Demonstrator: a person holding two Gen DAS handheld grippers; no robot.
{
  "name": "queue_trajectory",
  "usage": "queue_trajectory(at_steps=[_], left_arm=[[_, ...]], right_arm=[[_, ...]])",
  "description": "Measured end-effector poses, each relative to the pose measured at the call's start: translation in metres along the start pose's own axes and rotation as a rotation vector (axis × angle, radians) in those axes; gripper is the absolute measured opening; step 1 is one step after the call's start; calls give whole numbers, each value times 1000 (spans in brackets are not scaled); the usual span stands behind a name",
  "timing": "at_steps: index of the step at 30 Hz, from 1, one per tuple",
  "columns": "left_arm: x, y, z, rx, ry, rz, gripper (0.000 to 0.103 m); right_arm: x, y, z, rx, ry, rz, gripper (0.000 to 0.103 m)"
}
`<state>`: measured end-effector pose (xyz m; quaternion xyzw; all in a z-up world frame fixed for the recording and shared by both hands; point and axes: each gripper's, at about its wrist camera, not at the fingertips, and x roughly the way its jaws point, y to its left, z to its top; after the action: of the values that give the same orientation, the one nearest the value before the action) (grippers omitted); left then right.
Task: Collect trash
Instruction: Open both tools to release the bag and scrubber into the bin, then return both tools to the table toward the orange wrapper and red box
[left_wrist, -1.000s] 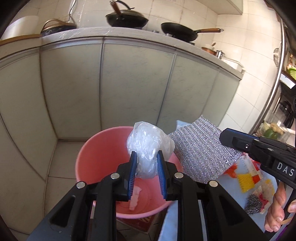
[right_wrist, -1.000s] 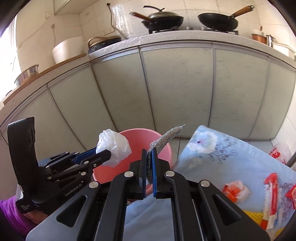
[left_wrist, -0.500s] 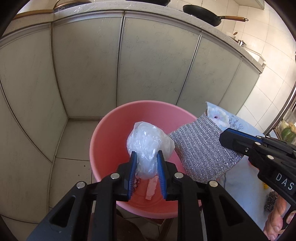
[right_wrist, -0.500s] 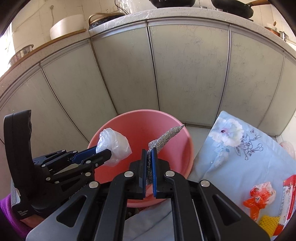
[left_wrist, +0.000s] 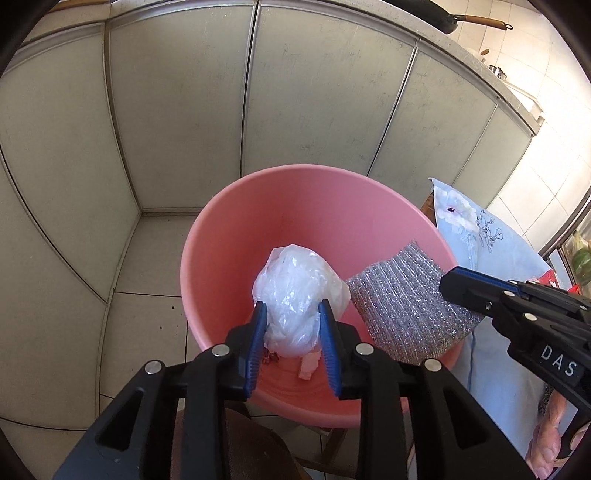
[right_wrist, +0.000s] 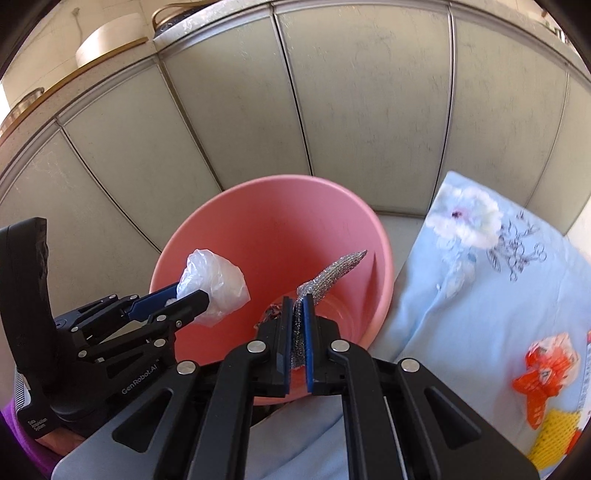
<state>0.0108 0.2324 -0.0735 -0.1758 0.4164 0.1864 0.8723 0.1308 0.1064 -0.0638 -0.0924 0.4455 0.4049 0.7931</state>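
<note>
A pink bucket (left_wrist: 295, 214) stands on the floor in front of the cabinets. Over its mouth my left gripper (left_wrist: 292, 317) holds a crumpled clear plastic bag (left_wrist: 295, 288). Its jaws are opening, and the bag still fills the gap and touches both blue pads. In the right wrist view the left gripper (right_wrist: 192, 291) carries the plastic bag (right_wrist: 214, 280) above the bucket (right_wrist: 280, 221). My right gripper (right_wrist: 297, 306) is shut on a silver mesh scouring cloth (right_wrist: 332, 273), which hangs over the bucket's right side. The left wrist view shows the cloth (left_wrist: 402, 310) in the right gripper (left_wrist: 447, 284).
Small scraps (left_wrist: 308, 363) lie on the bucket's bottom. A blue floral tablecloth (right_wrist: 480, 295) to the right carries an orange wrapper (right_wrist: 546, 365) and a yellow mesh piece (right_wrist: 554, 432). Grey cabinet doors (left_wrist: 177, 110) rise behind the bucket.
Both grippers have sunk and tipped down toward the bucket, which now fills more of each view. The left jaws stand slightly wider around the bag.
</note>
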Motion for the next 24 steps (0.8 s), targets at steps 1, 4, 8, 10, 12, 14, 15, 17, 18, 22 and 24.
queue_trajectory(at_steps=[1,4,8,10,12,14,15,17,18,22,24], left_arm=[[-1,1,0,-2,2,2,29],[-1,2,-1,-9,7,2,33],[-4,2,-1,-7,1,-1,40],[-7,0,-1,-2,-4,-3,40],[-10,0,0,1,-9,-7,41],[-14,-3,1,7,-18,-14,41],[-16,-4,2,11,-22,-19,41],[-20,-7,3,18,-34,-28,41],[-22,-8,3,21,-37,-32,41],[-29,-15,4,18,-52,-51,41],[-32,-18,4,16,-56,-63,41]], right_arm=[[0,-1,-1,5,0,3,10],[-2,-2,-2,12,-5,13,22],[-7,-3,-4,5,-18,14,27],[-10,-3,-6,3,-22,15,28],[-14,-2,-7,0,-32,13,28],[-19,-3,-9,1,-43,14,28],[-23,-3,-10,3,-49,13,28],[-29,-6,-14,5,-59,11,28],[-33,-7,-16,7,-67,7,28],[-48,-13,-23,17,-86,-2,28],[-57,-18,-28,24,-99,-9,28]])
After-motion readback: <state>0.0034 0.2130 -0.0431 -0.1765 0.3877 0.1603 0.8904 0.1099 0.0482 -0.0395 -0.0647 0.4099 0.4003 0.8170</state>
